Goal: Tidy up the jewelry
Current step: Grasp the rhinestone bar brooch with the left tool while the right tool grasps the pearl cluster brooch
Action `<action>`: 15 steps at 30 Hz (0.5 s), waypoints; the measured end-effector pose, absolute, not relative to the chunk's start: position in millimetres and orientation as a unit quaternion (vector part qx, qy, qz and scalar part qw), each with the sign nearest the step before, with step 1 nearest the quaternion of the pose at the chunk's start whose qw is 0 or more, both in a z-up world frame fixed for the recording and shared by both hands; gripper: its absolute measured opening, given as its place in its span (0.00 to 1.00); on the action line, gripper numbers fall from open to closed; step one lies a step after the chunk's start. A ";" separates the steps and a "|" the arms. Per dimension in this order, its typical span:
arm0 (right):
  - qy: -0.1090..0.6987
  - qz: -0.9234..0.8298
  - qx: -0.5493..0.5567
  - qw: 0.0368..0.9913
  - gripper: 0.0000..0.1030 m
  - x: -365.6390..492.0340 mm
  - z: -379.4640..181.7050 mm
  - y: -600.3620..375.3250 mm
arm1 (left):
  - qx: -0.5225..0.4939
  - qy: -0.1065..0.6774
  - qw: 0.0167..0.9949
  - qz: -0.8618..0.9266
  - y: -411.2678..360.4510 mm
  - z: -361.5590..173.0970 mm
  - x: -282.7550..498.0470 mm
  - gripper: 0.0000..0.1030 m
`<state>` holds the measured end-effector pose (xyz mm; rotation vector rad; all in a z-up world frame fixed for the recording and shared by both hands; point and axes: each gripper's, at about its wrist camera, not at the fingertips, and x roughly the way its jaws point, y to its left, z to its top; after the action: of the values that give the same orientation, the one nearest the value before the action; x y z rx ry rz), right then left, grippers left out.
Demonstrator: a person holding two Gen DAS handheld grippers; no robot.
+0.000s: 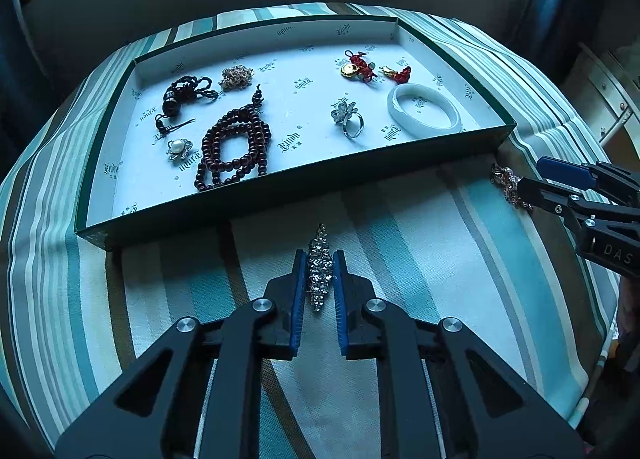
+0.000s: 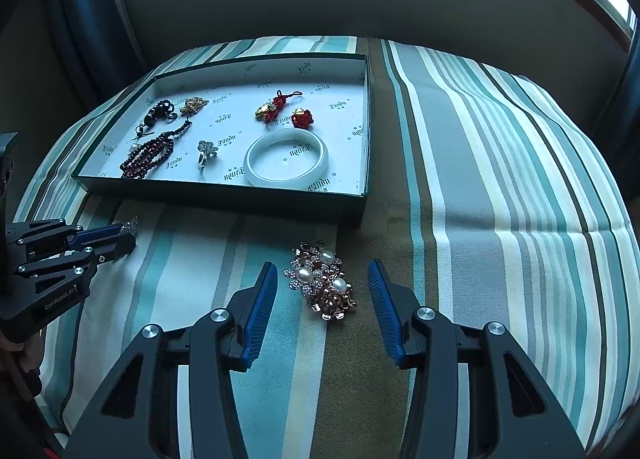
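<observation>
Left gripper (image 1: 320,259) clamped on silver brooch (image 1: 320,267), tray (image 1: 280,183) at twelve o'clock; right gripper (image 2: 322,275) agape around pearl brooch (image 2: 322,279).

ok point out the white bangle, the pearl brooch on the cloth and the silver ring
white bangle (image 2: 256,175): right wrist view, on its near-left rim.
pearl brooch (image 2: 305,274): right wrist view, on its left pearl.
silver ring (image 1: 353,125): left wrist view, on its band, in the box.
</observation>
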<state>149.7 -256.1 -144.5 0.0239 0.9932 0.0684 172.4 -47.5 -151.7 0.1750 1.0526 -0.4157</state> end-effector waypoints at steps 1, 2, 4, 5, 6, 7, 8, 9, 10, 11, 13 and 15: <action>0.478 0.031 0.012 0.878 0.46 150.4 -145.7 -256.3 | 0.084 0.497 0.841 -0.196 -47.4 -151.6 172.3 0.13; 0.479 0.031 0.012 0.877 0.46 151.4 -147.0 -256.7 | 0.085 0.495 0.842 -0.195 -47.0 -151.2 172.2 0.12; 0.484 0.033 0.013 0.875 0.46 153.6 -149.7 -256.2 | 0.083 0.493 0.843 -0.196 -45.6 -149.9 172.3 0.12; 0.486 0.034 0.011 0.873 0.46 154.8 -151.2 -255.6 | 0.082 0.492 0.844 -0.196 -45.0 -149.2 172.2 0.12; 0.488 0.034 0.010 0.872 0.46 155.9 -152.9 -255.1 | 0.082 0.491 0.845 -0.195 -44.3 -148.6 172.3 0.12; 0.490 0.035 0.009 0.871 0.46 157.1 -154.5 -254.8 | 0.082 0.491 0.845 -0.195 -43.5 -148.2 172.4 0.12; 0.492 0.034 0.008 0.870 0.46 158.4 -156.1 -254.6 | 0.081 0.490 0.846 -0.195 -42.7 -147.8 172.6 0.12; 0.493 0.033 0.007 0.869 0.46 159.6 -157.7 -254.4 | 0.080 0.490 0.846 -0.195 -41.8 -147.6 172.8 0.12; 0.496 0.034 0.006 0.868 0.46 161.0 -159.6 -254.1 | 0.079 0.490 0.846 -0.194 -40.7 -147.6 173.3 0.12; 0.499 0.034 0.004 0.866 0.46 162.5 -161.6 -254.0 | 0.078 0.490 0.846 -0.193 -39.7 -147.6 173.7 0.12; 0.498 0.034 0.000 0.866 0.47 163.2 -163.0 -253.8 | 0.076 0.491 0.846 -0.191 -38.0 -148.2 174.7 0.12; 0.499 0.035 -0.002 0.866 0.48 163.4 -162.6 -253.7 | 0.074 0.493 0.846 -0.190 -36.9 -149.5 175.2 0.12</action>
<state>163.4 -253.7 -162.6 -0.0044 1.0442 0.0739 175.2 -36.9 -149.5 0.1571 1.0399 -0.4015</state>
